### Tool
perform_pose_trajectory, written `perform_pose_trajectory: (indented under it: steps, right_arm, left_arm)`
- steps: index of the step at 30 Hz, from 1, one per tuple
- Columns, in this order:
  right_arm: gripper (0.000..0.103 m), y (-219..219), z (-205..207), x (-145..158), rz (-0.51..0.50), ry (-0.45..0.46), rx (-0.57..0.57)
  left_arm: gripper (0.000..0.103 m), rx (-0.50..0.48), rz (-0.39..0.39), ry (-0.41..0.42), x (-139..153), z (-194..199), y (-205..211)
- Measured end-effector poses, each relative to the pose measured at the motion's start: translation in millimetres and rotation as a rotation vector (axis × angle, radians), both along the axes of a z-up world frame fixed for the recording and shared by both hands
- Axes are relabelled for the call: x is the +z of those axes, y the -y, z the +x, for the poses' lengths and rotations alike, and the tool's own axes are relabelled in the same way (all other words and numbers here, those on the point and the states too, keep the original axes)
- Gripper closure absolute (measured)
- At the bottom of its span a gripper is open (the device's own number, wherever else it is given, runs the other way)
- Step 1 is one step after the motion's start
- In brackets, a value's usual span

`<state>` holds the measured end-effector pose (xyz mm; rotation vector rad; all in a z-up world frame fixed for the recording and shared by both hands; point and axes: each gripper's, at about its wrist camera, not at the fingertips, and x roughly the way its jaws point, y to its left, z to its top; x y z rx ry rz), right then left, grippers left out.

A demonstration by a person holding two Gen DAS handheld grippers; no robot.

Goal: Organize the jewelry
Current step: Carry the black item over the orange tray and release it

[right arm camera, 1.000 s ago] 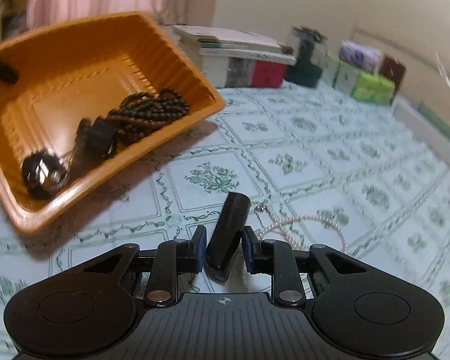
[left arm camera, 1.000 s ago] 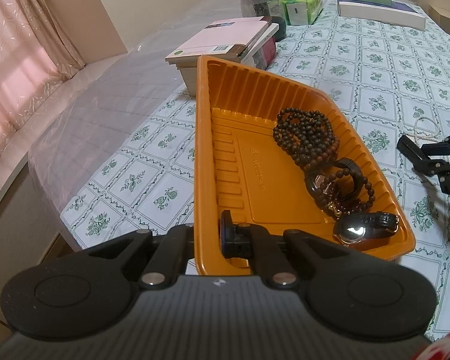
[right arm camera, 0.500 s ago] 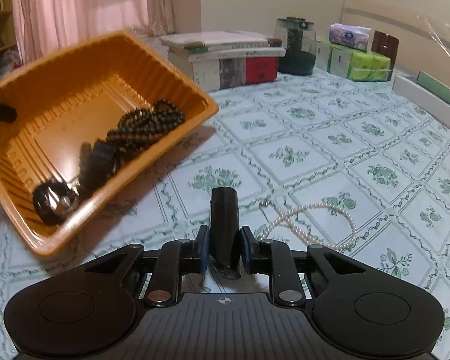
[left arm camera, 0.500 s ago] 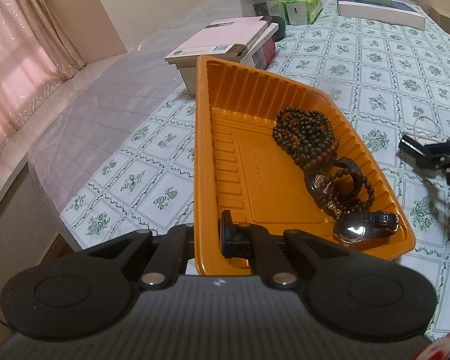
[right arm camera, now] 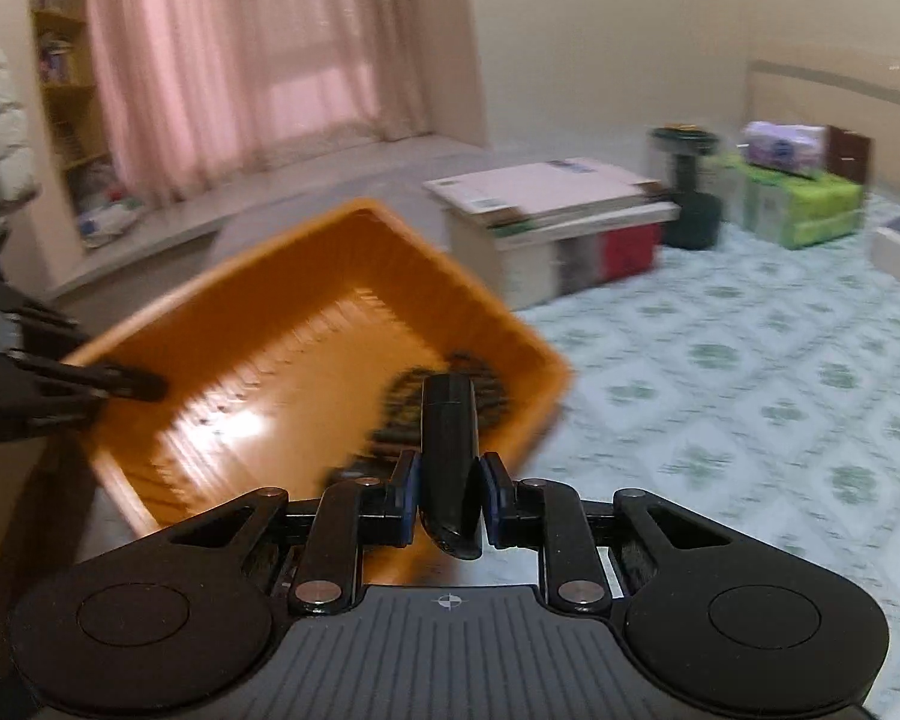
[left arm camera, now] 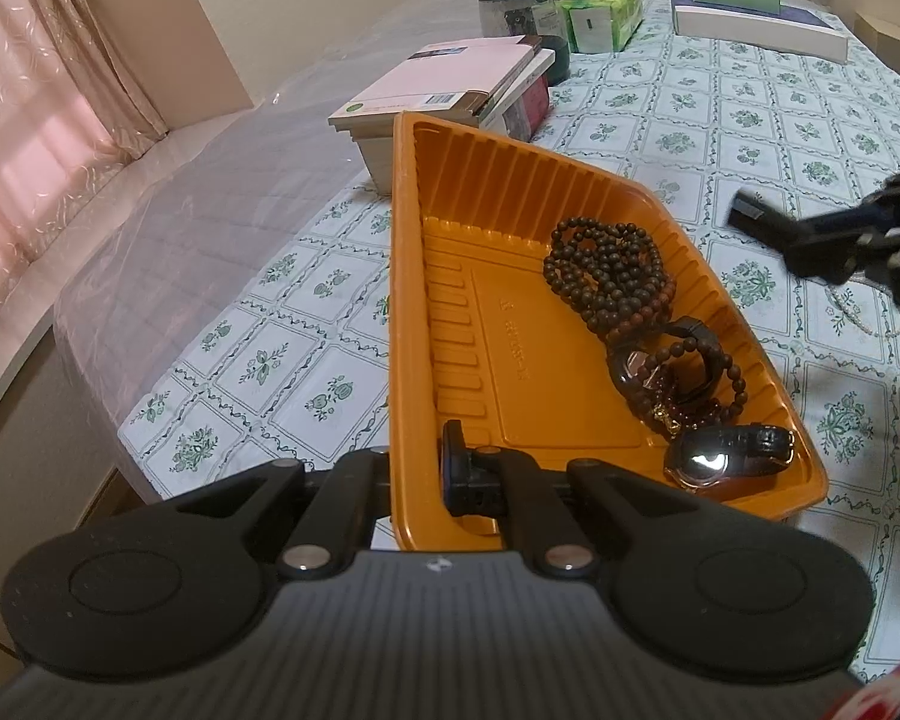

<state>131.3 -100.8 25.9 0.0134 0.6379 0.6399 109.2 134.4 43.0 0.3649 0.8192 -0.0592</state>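
Raised since earlier, right gripper [right arm camera: 449, 501] clamps a black bar [right arm camera: 447, 456]; left gripper [left arm camera: 417, 474] pinches orange tray [left arm camera: 546, 372] rim; only the left view shows pearls [left arm camera: 852, 318] on floral cloth [left arm camera: 810, 120].

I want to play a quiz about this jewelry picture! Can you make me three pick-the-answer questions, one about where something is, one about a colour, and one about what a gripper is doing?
1. Where are the dark bead strings?
A. On the books
B. Inside the tray
C. On the floor

2. What colour is the tray?
A. Orange
B. Blue
C. White

3. What is the right gripper doing?
A. Resting open on the tablecloth
B. Holding a book
C. Holding a black case

Answers:
1. B, the beads lie in the tray beside a watch.
2. A, its ribbed walls are orange in both views.
3. C, the black case sits clamped between its pads, while the left gripper pinches the tray's rim.
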Motion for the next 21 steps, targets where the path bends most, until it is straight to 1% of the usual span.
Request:
perform_pose_trajectory:
  steps: [4, 9, 13, 16, 18, 20, 21]
  right_arm:
    - [0.082, -24.5, 1.3, -3.9, 0.039, -0.058, 0.048]
    - [0.082, -46.8, 2.0, -10.1, 0.05, -0.092, 0.094]
    - [0.082, -54.8, 5.6, -16.5, 0.049, -0.11, 0.1]
    - [0.081, -52.8, 8.5, -20.5, 0.065, -0.126, 0.104]
    - [0.077, -48.4, 9.8, -21.2, 0.085, -0.13, 0.104]
    - [0.063, -40.5, 9.2, -19.4, 0.088, -0.124, 0.067]
    - [0.061, -35.5, 8.4, -18.8, 0.095, -0.124, 0.055]
  left_arm:
    - [0.099, -0.005, 0.001, 0.0, 0.7, -0.1, 0.3]
    - [0.099, -0.005, 0.0, -0.001, 0.6, 0.2, -0.1]
    - [0.099, -0.005, 0.0, -0.001, 0.7, 0.3, -0.1]
    - [0.1, -0.005, 0.001, -0.001, 0.6, 0.2, -0.3]
    - [0.1, -0.004, -0.001, -0.001, 0.3, 0.2, -0.5]
    - [0.1, -0.002, -0.002, -0.001, -0.2, 0.0, -0.5]
    - [0.1, -0.003, -0.002, 0.0, -0.2, -0.1, -0.5]
